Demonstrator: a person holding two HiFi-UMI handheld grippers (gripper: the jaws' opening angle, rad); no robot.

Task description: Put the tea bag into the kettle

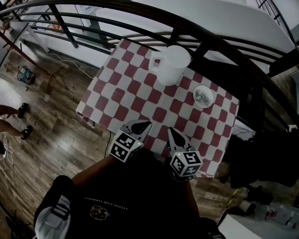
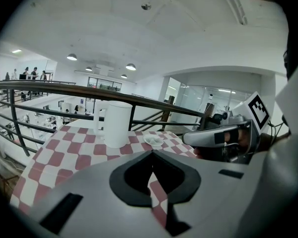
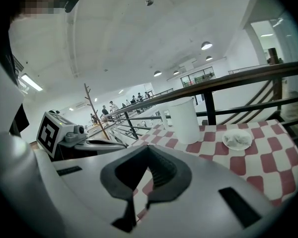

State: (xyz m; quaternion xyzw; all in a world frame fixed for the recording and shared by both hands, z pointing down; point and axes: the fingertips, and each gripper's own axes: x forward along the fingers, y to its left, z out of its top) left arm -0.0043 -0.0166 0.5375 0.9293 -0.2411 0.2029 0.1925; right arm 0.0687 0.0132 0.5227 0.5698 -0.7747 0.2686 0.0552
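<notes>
Left claw (image 1: 141,127) and right claw (image 1: 173,135) hung clenched, empty, at the six-o'clock edge of the tabletop (image 1: 134,91). The tea bag (image 1: 205,96) lay untouched on its dish (image 1: 195,94) at two o'clock, the kettle (image 1: 172,63) at twelve; the whole task was left to do.

No words or numbers can be read. The left cube (image 1: 125,147) and right cube (image 1: 185,162), just behind the fingers, carry only black-and-white square markers. Pale print (image 1: 97,199) on the dark shirt (image 1: 139,193), further behind, is too small to read.
</notes>
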